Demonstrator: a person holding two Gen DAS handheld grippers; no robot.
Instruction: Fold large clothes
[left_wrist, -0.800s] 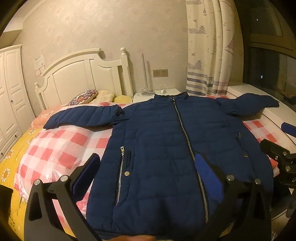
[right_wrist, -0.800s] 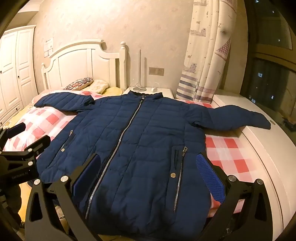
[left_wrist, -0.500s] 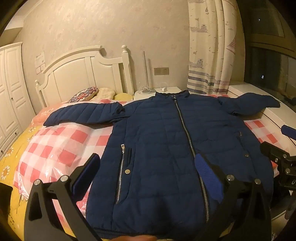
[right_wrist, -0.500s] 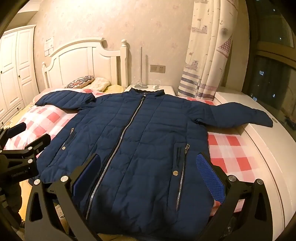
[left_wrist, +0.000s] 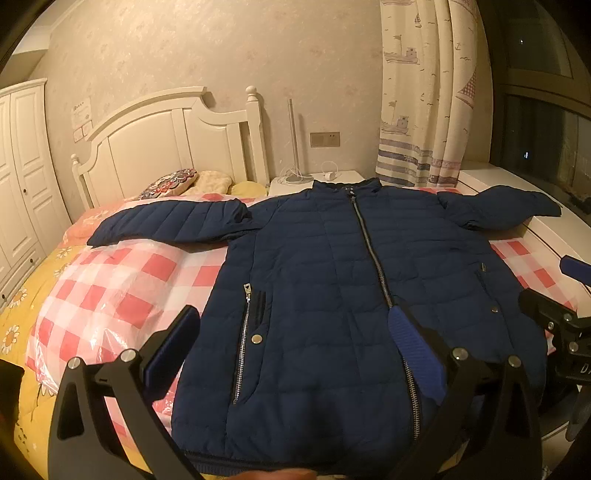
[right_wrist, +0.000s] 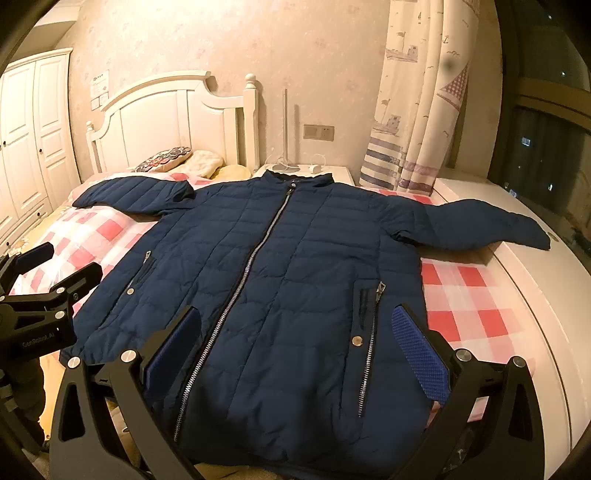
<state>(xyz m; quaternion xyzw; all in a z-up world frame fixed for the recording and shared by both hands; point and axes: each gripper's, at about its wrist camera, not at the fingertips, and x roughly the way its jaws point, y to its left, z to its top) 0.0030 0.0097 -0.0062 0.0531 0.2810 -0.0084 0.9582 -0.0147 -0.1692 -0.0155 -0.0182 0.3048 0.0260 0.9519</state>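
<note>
Left gripper (left_wrist: 291, 343): fingers apart, empty, above the hem's left half. Jacket (left_wrist: 354, 295): flat on bed (left_wrist: 110, 295), zipped, long axis running away toward the headboard, sleeves spread sideways. Right gripper (right_wrist: 291, 343): fingers apart, empty, equally near. Versus earlier: both slightly raised; jacket unmoved.

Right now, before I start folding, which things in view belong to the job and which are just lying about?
Job:
navy puffer jacket, spread flat, zipped, sleeves out
left gripper, open, hovering over the hem
right gripper, open, hovering over the hem
checked bed cover under the jacket

Lying about:
patterned pillow
lamp on the nightstand
curtain
wardrobe
</note>
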